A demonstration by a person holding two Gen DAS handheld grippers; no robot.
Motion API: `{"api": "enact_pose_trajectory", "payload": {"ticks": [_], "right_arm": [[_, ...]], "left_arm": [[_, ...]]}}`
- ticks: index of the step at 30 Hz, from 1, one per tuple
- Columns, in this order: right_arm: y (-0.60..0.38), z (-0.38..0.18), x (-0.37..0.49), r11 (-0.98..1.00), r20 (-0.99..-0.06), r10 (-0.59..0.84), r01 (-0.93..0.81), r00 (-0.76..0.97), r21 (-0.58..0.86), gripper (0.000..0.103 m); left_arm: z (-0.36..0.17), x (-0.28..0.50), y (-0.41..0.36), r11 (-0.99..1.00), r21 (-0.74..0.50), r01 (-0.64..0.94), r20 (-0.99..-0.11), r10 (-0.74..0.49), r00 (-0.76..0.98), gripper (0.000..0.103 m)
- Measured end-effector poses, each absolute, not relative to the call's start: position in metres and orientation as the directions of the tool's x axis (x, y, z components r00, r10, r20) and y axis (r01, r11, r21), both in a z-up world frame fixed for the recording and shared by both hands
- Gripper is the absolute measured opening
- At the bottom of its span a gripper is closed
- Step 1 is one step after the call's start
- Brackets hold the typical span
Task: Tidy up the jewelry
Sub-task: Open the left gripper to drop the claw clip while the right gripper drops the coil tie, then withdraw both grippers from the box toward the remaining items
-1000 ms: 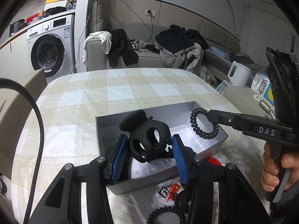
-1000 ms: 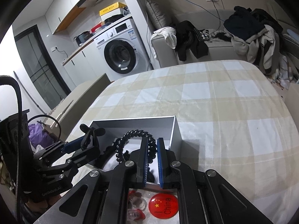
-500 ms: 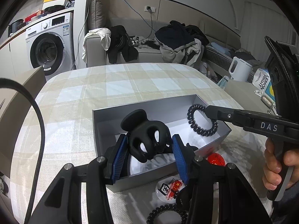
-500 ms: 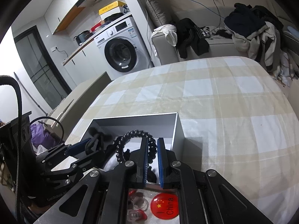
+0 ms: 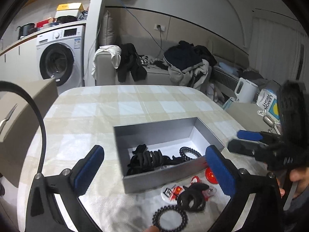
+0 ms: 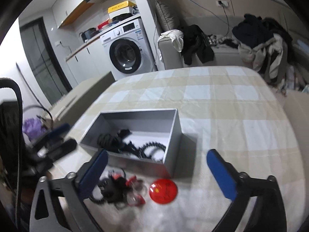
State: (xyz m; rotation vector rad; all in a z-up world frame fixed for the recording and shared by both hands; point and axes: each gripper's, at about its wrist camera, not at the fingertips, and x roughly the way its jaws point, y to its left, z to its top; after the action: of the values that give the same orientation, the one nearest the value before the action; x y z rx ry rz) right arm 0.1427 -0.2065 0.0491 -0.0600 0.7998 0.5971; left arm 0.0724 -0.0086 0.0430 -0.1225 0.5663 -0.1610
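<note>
A grey box sits on the checked tablecloth. Inside lie a black claw hair clip and a black spiral hair tie. My left gripper is open and empty, pulled back above the box's near side. My right gripper is open and empty, also behind the box; it shows at the right of the left wrist view. In front of the box lie a second black clip, a spiral tie, a red badge and a white badge.
Small red and clear trinkets lie beside the loose clip. A beige chair back stands left of the table. A white kettle and a side table are on the right. A sofa with clothes and a washing machine are behind.
Both grippers opened and drew back from the box. The claw clip dropped from the left gripper and the spiral tie from the right; both now lie in the box.
</note>
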Motion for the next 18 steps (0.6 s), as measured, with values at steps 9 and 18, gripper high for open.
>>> {"api": "enact_pose_trajectory", "payload": {"ticks": [9, 18], "right_arm": [[-0.209, 0.051, 0.105, 0.845, -0.682, 0.435, -0.528, 0.587, 0.084, 0.103], [-0.220, 0.058, 0.099, 0.860, -0.644, 0.440, -0.499, 0.626, 0.102, 0.103]], "left_arm": [[0.037, 0.051, -0.002, 0.970, -0.216, 0.114, -0.519, -0.213, 0.828, 0.102], [0.031, 0.046, -0.006, 0.970, -0.204, 0.133, -0.538, -0.225, 0.812, 0.102]]}}
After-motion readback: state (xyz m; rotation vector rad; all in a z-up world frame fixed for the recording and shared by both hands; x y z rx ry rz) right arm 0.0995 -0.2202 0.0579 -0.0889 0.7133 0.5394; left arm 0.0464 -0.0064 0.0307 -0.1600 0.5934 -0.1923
